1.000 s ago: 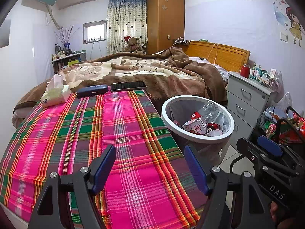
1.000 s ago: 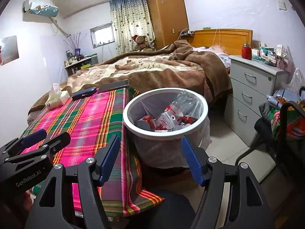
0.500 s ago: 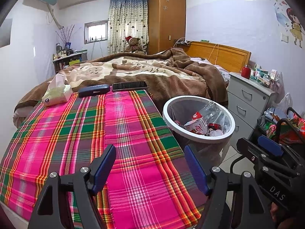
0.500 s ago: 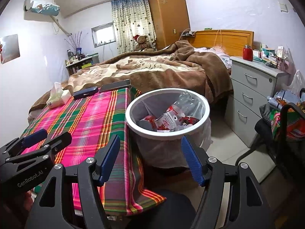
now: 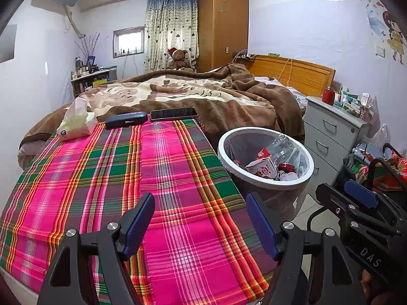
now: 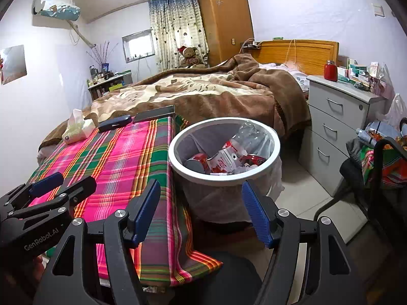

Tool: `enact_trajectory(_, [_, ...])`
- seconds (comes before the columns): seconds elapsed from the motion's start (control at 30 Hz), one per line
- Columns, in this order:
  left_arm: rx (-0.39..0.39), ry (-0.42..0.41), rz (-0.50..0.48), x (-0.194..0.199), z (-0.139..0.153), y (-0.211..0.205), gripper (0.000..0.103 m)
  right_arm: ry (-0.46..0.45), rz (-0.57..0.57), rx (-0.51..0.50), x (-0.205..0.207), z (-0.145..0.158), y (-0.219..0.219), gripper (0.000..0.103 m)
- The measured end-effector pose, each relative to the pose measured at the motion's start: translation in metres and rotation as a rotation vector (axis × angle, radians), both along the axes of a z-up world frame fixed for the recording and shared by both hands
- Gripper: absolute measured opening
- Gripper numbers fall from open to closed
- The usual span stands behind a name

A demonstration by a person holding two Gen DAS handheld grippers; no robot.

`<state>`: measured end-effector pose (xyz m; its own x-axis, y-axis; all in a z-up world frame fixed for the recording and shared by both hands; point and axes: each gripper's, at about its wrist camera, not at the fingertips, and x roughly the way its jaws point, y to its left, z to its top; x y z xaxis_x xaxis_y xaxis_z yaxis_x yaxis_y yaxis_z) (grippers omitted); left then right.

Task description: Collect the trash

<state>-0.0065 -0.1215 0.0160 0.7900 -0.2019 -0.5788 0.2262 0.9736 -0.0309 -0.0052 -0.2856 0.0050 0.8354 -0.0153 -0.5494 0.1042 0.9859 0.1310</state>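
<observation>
Little has shifted since earlier; my left gripper and right gripper hang open, empty. Bin, frame centre, holds trash; plaid cloth looks cleared.

"GenRobot.AI" is printed on the left hand-held gripper; "DAS" on the right hand-held gripper.

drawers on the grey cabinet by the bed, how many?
3 on the grey cabinet, stacked: top drawer, middle drawer, bottom drawer. None looks hidden.
</observation>
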Motion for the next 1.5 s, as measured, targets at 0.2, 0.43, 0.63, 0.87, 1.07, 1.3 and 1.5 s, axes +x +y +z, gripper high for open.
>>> enact_trajectory(0.2, [-0.001, 0.001, 0.000, -0.0002, -0.0001, 0.0006, 0.074, 0.002, 0.002, 0.001, -0.0016, 0.0013, 0.0003, 0.068])
enact_trajectory(0.43, [-0.002, 0.003, 0.001, -0.0003, -0.0003, 0.0019, 0.074, 0.001, 0.004, -0.001, -0.0020, 0.0007, 0.0013, 0.068])
enact_trajectory(0.63, [-0.002, 0.002, 0.002, -0.0009, 0.0000, 0.0023, 0.074, 0.001, 0.005, -0.003, -0.0017, 0.0007, 0.0014, 0.068])
enact_trajectory(0.87, [-0.002, 0.001, 0.002, -0.0007, -0.0002, 0.0022, 0.074, 0.001, 0.004, -0.003, -0.0021, 0.0008, 0.0028, 0.068])
enact_trajectory(1.07, [-0.002, 0.001, 0.002, -0.0013, -0.0003, 0.0031, 0.074, 0.001, 0.005, -0.003, -0.0026, 0.0011, 0.0028, 0.068])
enact_trajectory(1.3, [-0.008, 0.001, -0.005, -0.0035, 0.0007, 0.0033, 0.074, 0.003, 0.008, -0.003, -0.0014, 0.0006, 0.0052, 0.068])
enact_trajectory(1.5, [-0.009, 0.003, -0.005, -0.0040, 0.0011, 0.0019, 0.074, 0.003, 0.008, -0.003, -0.0017, 0.0011, 0.0066, 0.068])
